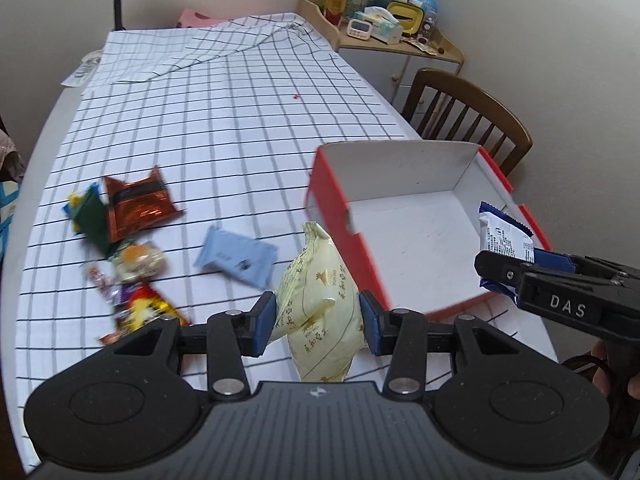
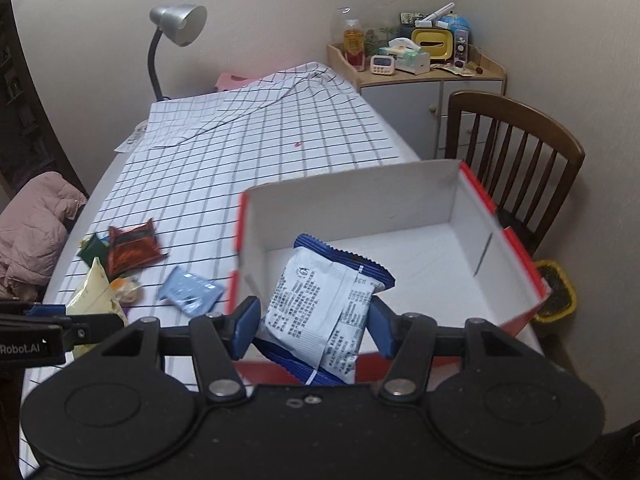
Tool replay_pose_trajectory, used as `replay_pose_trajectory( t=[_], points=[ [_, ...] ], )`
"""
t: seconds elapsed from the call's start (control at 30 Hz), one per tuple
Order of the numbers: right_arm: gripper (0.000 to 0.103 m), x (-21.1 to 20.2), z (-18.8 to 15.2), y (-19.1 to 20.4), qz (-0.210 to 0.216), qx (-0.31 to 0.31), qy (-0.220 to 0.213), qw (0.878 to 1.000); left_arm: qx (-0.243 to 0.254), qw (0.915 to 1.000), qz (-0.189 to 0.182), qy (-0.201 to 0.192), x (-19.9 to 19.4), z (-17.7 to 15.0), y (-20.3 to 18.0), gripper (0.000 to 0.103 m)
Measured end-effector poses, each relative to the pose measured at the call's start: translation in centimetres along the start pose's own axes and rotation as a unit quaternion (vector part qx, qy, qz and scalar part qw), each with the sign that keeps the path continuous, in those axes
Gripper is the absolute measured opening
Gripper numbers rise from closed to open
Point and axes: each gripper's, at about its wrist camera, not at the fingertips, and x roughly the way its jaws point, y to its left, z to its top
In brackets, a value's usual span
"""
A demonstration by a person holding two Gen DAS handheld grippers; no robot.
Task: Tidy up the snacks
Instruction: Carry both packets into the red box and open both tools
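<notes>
Left gripper point(image 1: 318, 322) grips a yellow packet point(image 1: 318, 300); right gripper point(image 2: 314, 322) grips a blue-white packet point(image 2: 324, 304). Box point(image 2: 360, 196) at 12 o'clock.

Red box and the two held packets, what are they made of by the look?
Red box: likely cardboard, matte white inside, thin folded walls, red outside. Pale yellow packet in the left gripper: looks like soft plastic film, slight sheen, creased. Blue-and-white packet in the right gripper: plastic film too, serrated end seal; the finish is hard to tell.
</notes>
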Motion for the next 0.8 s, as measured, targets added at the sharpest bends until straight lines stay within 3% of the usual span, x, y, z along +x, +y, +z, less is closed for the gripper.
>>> replay_pose_trajectory(
  t=[0.47, 0.8],
  points=[
    [0.056, 3.3, 3.4, -7.6, 0.009, -0.044, 0.029, 0.999, 0.020, 0.9995, 0.022, 0.008, 6.1, 5.1, -8.3, 0.044],
    [0.056, 8.0, 4.8, -10.1, 0.022, -0.108, 0.069, 0.991, 0.040, 0.9967, 0.061, 0.036, 12.1, 7.8, -11.1, 0.044]
  ],
)
